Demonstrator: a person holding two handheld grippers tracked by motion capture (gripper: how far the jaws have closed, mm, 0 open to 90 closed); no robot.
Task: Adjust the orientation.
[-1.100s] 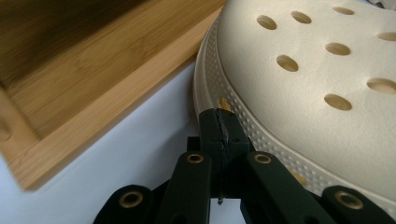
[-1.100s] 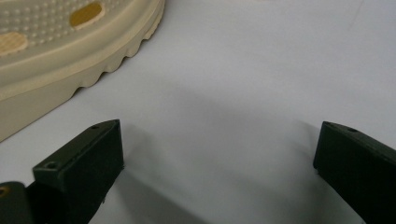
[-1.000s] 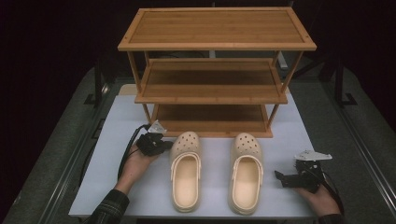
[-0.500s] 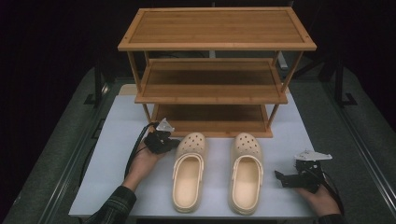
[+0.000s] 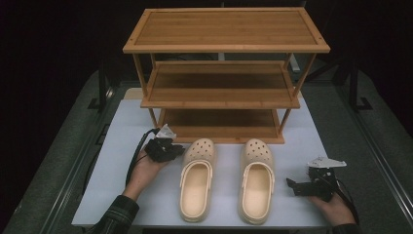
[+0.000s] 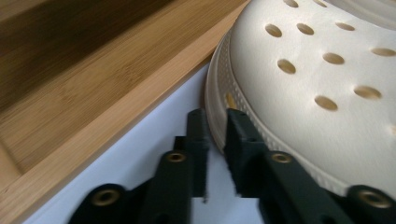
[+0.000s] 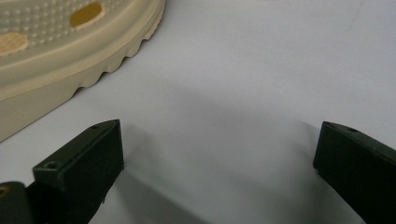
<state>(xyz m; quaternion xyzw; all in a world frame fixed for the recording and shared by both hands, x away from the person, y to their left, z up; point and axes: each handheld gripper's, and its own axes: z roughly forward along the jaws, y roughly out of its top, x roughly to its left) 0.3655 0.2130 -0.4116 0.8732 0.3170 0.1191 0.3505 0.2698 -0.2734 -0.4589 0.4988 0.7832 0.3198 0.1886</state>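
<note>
Two cream clogs lie side by side, toes toward the rack: the left clog [image 5: 196, 180] [image 6: 317, 70] and the right clog [image 5: 256, 180] [image 7: 56, 42]. My left gripper [image 5: 178, 150] [image 6: 215, 116] lies low on the table at the left clog's toe. Its jaws have just been opening and stand a narrow gap apart, with the toe's sole rim at the tips. My right gripper [image 5: 292, 185] [image 7: 219, 130] rests on the table right of the right clog, open wide with bare table between the jaws.
A three-tier bamboo shoe rack [image 5: 224, 46] [image 6: 93, 79] stands behind the clogs, its bottom shelf just beyond their toes. The white tabletop [image 5: 302, 146] [image 7: 233, 70] has free room on both sides of the clogs. Dark floor surrounds the table.
My left gripper has shifted a little to the right, up against the left clog's toe. The right gripper and both clogs have stayed where they were.
</note>
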